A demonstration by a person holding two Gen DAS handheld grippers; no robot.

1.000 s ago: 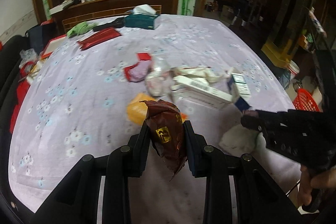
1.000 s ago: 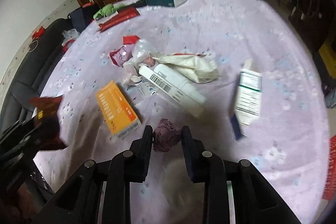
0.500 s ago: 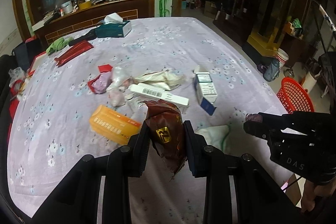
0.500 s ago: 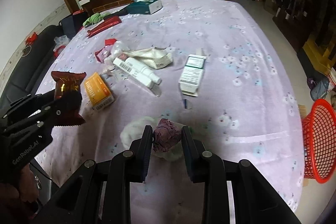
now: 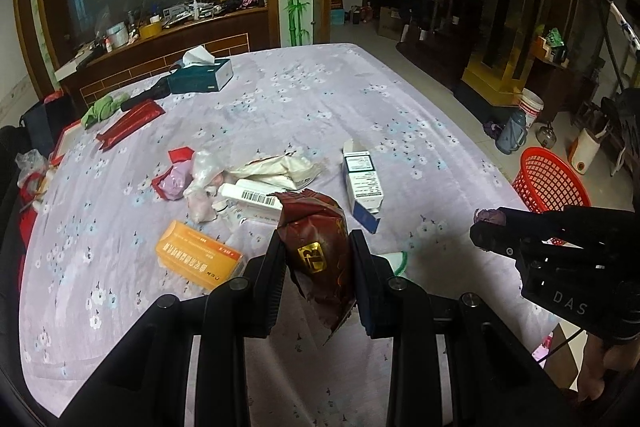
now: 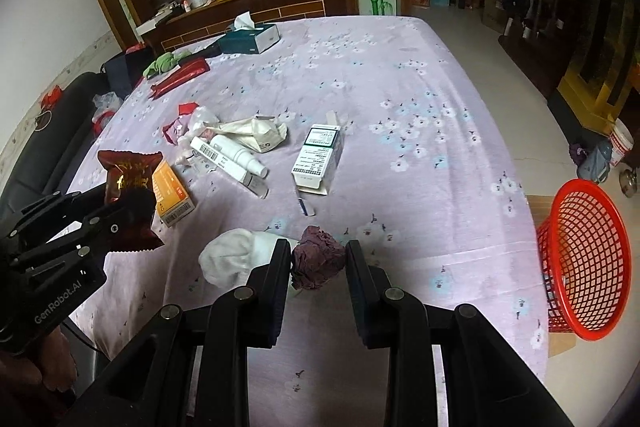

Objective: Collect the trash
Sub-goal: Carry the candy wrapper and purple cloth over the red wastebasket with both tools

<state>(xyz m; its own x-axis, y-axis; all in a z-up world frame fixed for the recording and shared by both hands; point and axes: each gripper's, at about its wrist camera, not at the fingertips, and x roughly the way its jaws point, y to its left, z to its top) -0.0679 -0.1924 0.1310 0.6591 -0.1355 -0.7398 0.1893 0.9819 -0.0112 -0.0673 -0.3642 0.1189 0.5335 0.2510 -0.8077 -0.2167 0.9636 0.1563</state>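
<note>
My left gripper [image 5: 318, 259] is shut on a dark red snack wrapper [image 5: 316, 243] with a gold emblem, held above the near side of the table. That wrapper [image 6: 128, 183] and the left gripper [image 6: 120, 215] show at the left of the right wrist view. My right gripper [image 6: 318, 259] is shut on a crumpled purple wad [image 6: 316, 261], lifted over the table's near edge. The wad [image 5: 488, 215] peeks from the right gripper [image 5: 490, 227] in the left wrist view. A red mesh basket [image 6: 580, 259] stands on the floor beyond the table's right edge, also seen as the basket [image 5: 548, 183].
On the lilac floral tablecloth [image 6: 400, 87] lie an orange box [image 5: 198, 255], a white barcode tube [image 6: 228, 159], a white-green carton [image 6: 318, 157], crumpled cream paper [image 6: 256, 131], a pink bag [image 5: 176, 179] and a white cloth [image 6: 232, 255]. A tissue box [image 6: 250, 37] sits far back.
Both grippers have risen and drawn back from the litter toward the near right side with their loads still held. The red basket has come into fuller view.
</note>
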